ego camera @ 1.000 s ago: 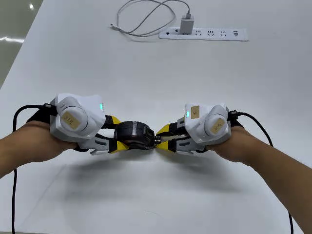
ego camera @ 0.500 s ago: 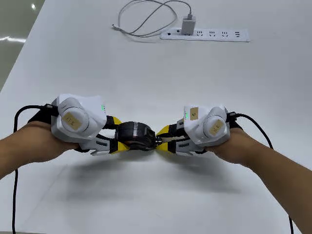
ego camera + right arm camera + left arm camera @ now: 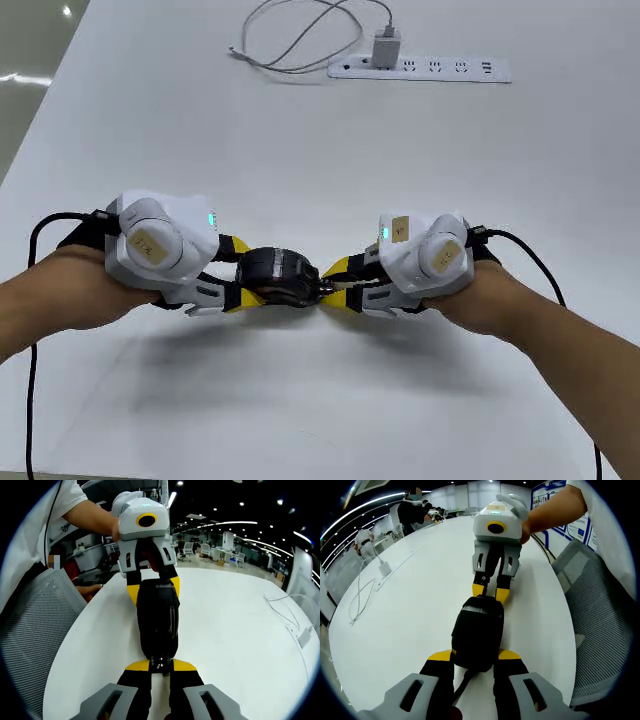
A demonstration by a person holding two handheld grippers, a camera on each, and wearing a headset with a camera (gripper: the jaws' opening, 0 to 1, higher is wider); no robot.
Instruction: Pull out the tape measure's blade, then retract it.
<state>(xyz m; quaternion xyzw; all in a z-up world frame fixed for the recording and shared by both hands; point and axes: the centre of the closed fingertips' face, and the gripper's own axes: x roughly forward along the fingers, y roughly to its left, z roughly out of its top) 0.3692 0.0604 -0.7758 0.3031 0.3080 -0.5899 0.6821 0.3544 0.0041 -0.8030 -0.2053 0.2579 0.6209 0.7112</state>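
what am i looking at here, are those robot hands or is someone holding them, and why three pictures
No robot: a person holds a two-jaw tool in each hand. The rectangular picture comes from a camera on their head, looking down at a white table. The two round ones come from cameras riding on each tool, looking along its jaws. The left gripper clamps a black tape measure by its case. The right gripper pinches the blade tip at the case's mouth; the blade is not drawn out yet. Farther back lie a power strip with a charger and a white cable.
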